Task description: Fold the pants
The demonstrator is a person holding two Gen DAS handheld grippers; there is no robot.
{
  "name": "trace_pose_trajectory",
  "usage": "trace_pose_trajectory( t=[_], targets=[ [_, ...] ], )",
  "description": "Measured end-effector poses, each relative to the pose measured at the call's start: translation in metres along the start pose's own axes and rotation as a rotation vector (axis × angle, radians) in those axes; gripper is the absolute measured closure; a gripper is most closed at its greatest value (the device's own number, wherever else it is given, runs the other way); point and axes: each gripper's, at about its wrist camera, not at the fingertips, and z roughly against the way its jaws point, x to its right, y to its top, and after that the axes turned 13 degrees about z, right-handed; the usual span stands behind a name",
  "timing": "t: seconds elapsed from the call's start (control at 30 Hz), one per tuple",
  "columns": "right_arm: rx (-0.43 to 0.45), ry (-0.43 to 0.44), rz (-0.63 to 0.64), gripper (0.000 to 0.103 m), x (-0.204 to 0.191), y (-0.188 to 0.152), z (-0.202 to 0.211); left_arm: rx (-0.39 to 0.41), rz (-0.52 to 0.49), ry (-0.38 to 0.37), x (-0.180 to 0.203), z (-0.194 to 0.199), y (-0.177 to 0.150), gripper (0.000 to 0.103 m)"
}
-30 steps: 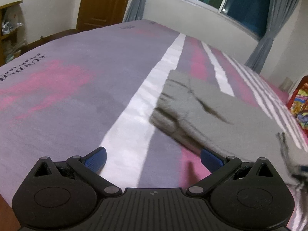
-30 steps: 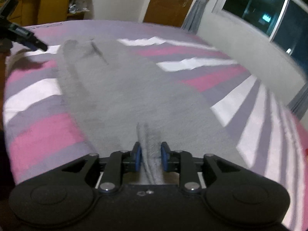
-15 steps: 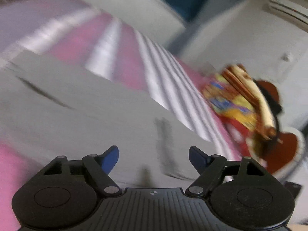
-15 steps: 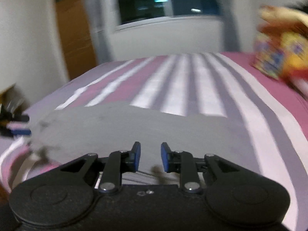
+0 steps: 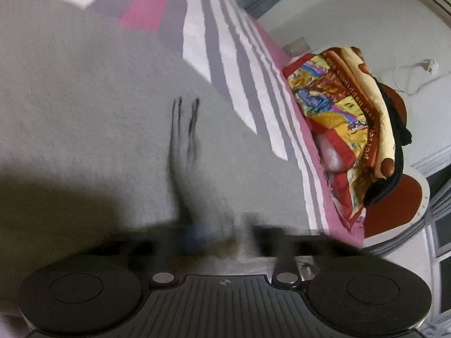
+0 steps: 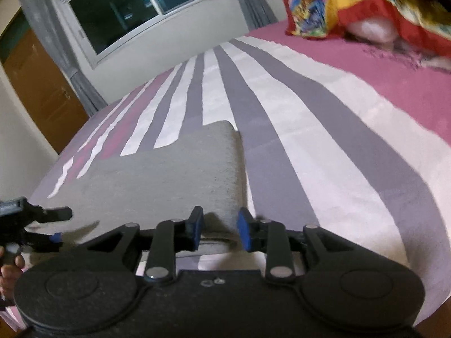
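A: Your left gripper (image 5: 214, 233) has just snapped closed, blurred over the grey pants (image 5: 84, 98); whether cloth is pinched, I can't tell.

B: And my right gripper (image 6: 218, 229)?

A: Narrowly parted, straddling the pants' near corner at the striped bed's (image 6: 324, 155) near edge. The pants lie flat, folded.

Striped bedspread (image 6: 324, 146) lies open beyond the grey pants (image 6: 169, 174); colourful bundle (image 6: 352, 2) blocks its far corner.
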Motion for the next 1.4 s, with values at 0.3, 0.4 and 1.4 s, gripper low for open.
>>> trace_pose_trajectory(
  t=[0.3,0.4,1.4],
  targets=[
    [0.000,0.017,0.003,0.074,0.003,-0.003,0.002,0.091,-0.040,-0.079,0.010,0.032,-0.028,0.084],
    [0.002,0.024,0.021,0.074,0.002,-0.006,0.004,0.105,-0.047,-0.061,0.005,0.039,-0.030,0.084],
    [-0.124,-0.045,0.226,0.071,-0.006,0.083,-0.123,0.174,-0.174,0.172,0.018,-0.034,0.069,0.066]
  ],
)
